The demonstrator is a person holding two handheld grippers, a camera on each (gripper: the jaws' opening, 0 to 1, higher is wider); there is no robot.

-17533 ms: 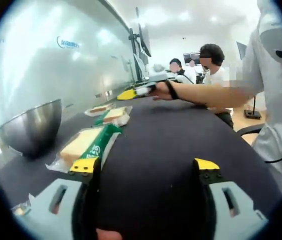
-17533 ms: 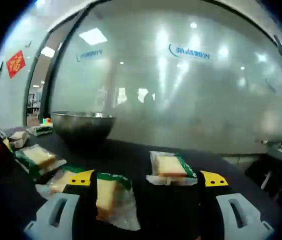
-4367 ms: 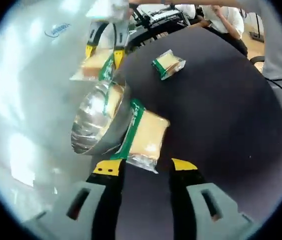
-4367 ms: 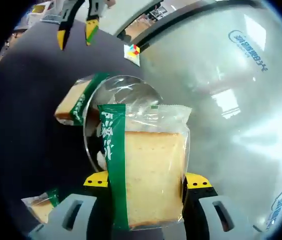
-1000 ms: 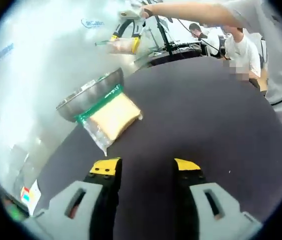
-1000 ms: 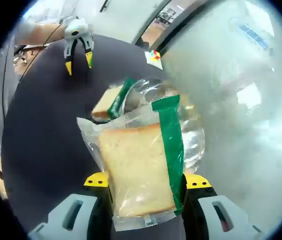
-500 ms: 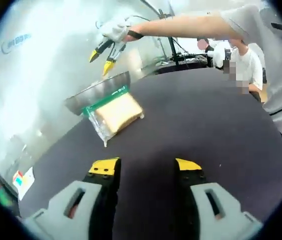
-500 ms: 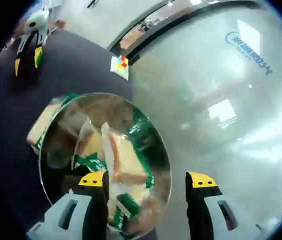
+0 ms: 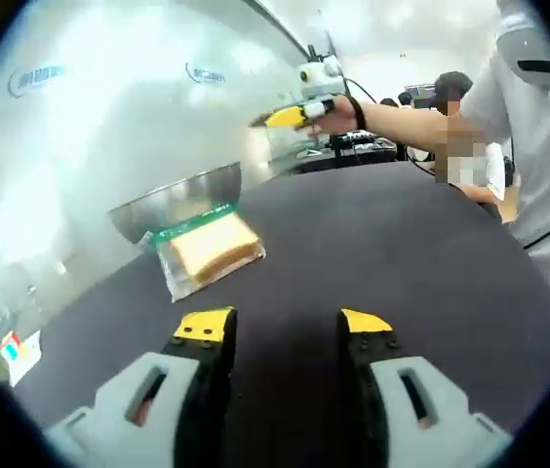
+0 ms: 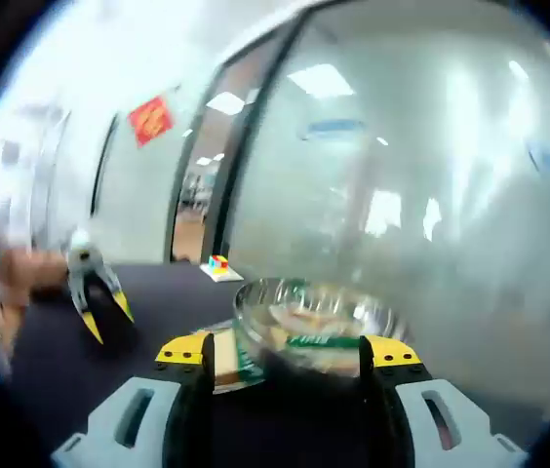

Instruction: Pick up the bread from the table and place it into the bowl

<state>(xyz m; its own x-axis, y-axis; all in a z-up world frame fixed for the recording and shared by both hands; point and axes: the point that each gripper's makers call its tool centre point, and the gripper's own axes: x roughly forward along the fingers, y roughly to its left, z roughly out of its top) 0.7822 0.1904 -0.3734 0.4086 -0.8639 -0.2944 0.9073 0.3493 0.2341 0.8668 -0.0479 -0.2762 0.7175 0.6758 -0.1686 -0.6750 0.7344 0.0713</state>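
Note:
A steel bowl (image 9: 179, 198) stands on the dark table near the glass wall. A wrapped bread slice (image 9: 209, 253) with a green strip leans against its outer side. My left gripper (image 9: 285, 327) hovers low over the table in front of it, open and empty. Beyond the bowl, a hand holds my right gripper (image 9: 290, 115) in the air, blurred. In the right gripper view, the bowl (image 10: 265, 289) holds several bread packets (image 10: 314, 327), and the leaning slice (image 10: 224, 367) shows beside it. My right gripper (image 10: 286, 351) is open and empty. The left gripper (image 10: 97, 291) shows at the left.
A frosted glass wall (image 9: 109, 117) runs behind the bowl. A small colour cube (image 10: 218, 263) lies on the table's far end. A person's arm and body (image 9: 529, 146) stand at the table's right side. The dark tabletop (image 9: 402, 253) stretches wide to the right of the bowl.
My right gripper let its bread packet fall into the bowl, then drew back from above it to a level view. The left gripper stayed open and nearly still.

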